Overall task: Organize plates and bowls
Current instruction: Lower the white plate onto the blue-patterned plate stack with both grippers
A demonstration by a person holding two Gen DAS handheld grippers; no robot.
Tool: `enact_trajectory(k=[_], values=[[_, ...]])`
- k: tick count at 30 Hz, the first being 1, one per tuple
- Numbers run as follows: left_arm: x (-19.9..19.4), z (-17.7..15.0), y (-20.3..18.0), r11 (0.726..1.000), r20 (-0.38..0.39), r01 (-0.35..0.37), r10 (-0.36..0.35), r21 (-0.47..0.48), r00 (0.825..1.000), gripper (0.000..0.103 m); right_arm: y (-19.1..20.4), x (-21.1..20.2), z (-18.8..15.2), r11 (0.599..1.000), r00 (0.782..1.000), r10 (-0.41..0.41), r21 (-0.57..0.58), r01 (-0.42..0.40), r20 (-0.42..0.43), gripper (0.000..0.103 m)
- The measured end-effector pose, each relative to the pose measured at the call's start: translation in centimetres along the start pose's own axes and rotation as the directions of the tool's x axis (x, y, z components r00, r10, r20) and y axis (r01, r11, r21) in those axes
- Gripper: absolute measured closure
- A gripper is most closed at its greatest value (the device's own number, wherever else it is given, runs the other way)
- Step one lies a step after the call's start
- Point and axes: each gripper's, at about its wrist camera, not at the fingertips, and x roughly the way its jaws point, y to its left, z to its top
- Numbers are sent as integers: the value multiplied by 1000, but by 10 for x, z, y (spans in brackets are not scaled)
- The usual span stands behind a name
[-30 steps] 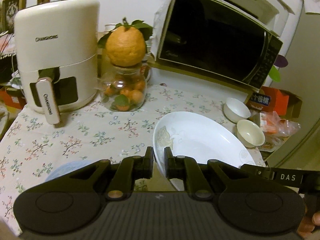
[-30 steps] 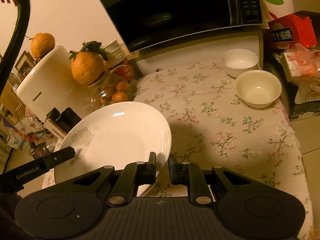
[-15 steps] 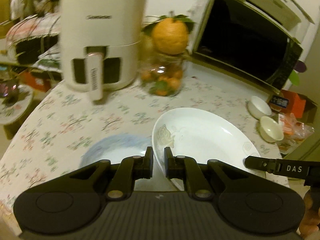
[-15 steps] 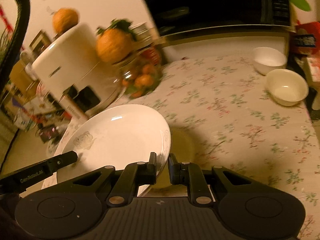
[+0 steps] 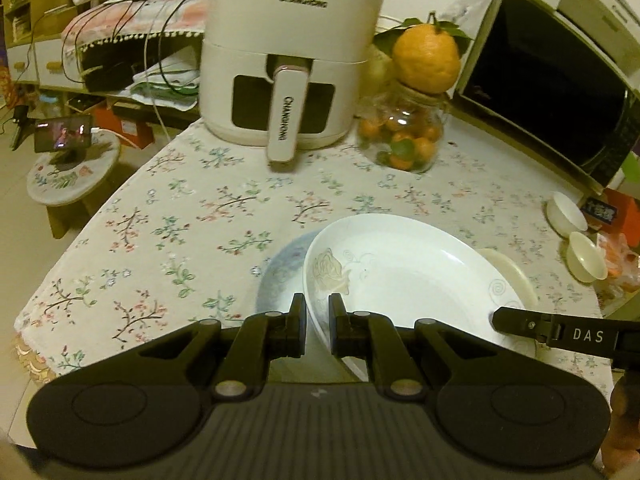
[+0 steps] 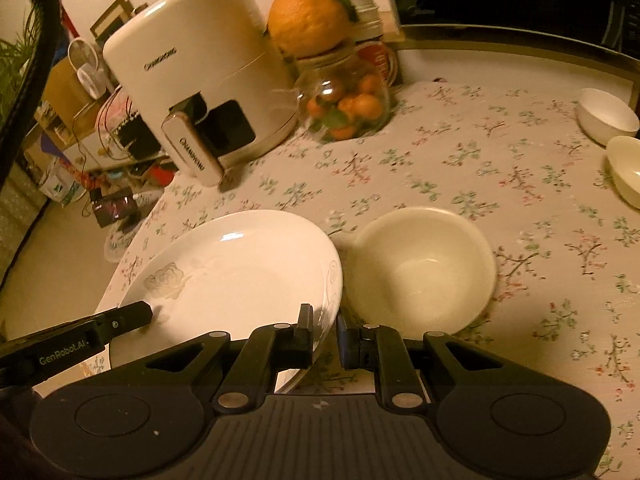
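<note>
A large white plate (image 5: 408, 276) with a rose print is held above the table by both grippers. My left gripper (image 5: 318, 312) is shut on its left rim. My right gripper (image 6: 323, 324) is shut on its right rim (image 6: 332, 280). A bluish plate (image 5: 280, 276) lies on the tablecloth under the white plate's left side. A cream bowl (image 6: 424, 268) stands on the cloth just right of the held plate; its rim shows in the left wrist view (image 5: 512, 272). Two small bowls (image 5: 566, 214) (image 5: 586, 256) stand at the far right.
A white air fryer (image 5: 292, 60) stands at the back of the floral tablecloth (image 5: 180, 232). Beside it is a glass jar of small oranges (image 5: 404, 140) with a big orange on top. A black microwave (image 5: 552, 80) fills the back right. The table's left edge drops to a low stool (image 5: 72, 176).
Both grippers have carried the white plate leftward and toward the table's near side. The bluish plate and the cream bowl have come into view beneath and beside it.
</note>
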Motion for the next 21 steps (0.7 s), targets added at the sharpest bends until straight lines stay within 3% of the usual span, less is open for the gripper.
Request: enact_trajectory(k=[21], values=[[16, -11, 11, 999, -41, -46, 46, 1, 998, 94, 13, 25, -4, 999, 998, -35, -26, 33, -53, 89]])
